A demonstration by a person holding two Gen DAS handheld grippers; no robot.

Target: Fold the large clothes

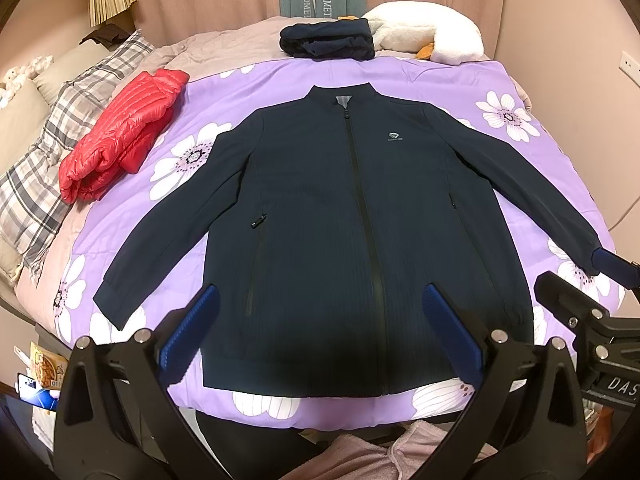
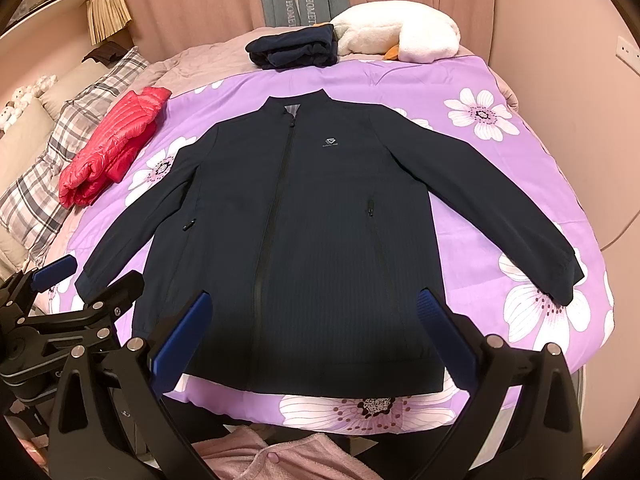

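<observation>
Our left gripper (image 1: 320,332) and right gripper (image 2: 316,336), jaws wide and empty, hover over the bed's (image 1: 520,92) near edge, where the navy jacket (image 1: 340,220) lies flat; each view alone shows the other gripper.

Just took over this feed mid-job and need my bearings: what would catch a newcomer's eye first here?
The navy zip jacket dominates, spread flat and face up with both sleeves out on the purple flowered quilt. A folded red puffer jacket lies beside its sleeve toward the plaid pillows, and a folded dark garment sits beyond the collar. Both the left gripper and right gripper hover open near the hem.
</observation>
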